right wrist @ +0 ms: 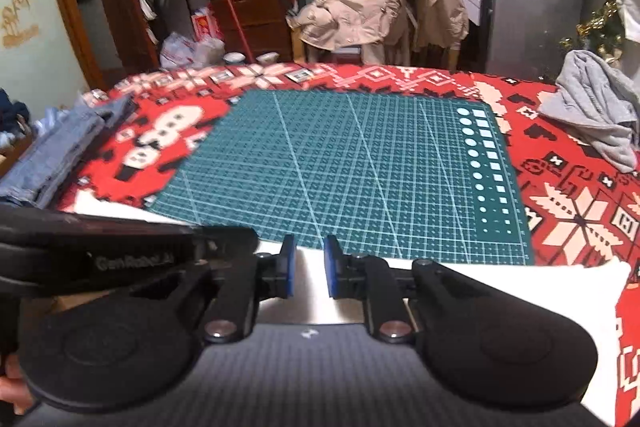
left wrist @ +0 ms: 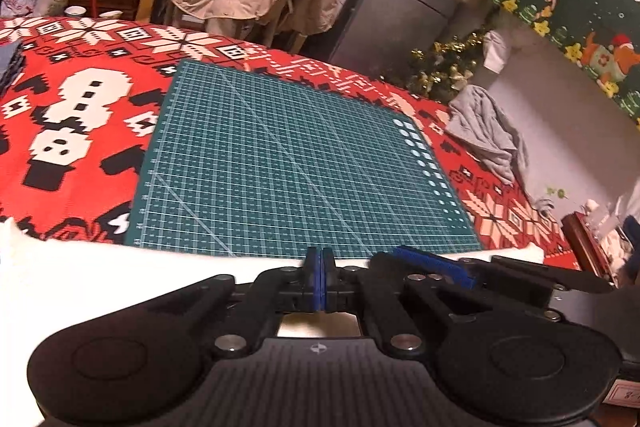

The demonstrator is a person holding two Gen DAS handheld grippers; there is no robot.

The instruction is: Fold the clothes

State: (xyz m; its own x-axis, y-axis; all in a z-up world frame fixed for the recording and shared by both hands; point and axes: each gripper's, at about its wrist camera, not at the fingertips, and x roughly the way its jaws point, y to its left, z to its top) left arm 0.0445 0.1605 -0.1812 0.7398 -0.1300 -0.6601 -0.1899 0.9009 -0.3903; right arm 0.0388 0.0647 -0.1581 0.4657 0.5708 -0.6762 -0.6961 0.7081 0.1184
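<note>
White garment (right wrist: 500,291) lies along the mat's (right wrist: 340,163) near edge, long axis 9-to-3 o'clock; left gripper (left wrist: 319,281) fully closed at its edge — held or not, unclear; right gripper (right wrist: 308,269) slightly parted above it — empty.

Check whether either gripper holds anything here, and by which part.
The left gripper is shut at the far edge of the white garment, apparently pinching it. The right gripper's fingers stand apart over the same edge, holding nothing.

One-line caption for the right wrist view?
Right gripper over a white garment at the near edge of the green cutting mat, folded denim left, crumpled grey garment right.
</note>
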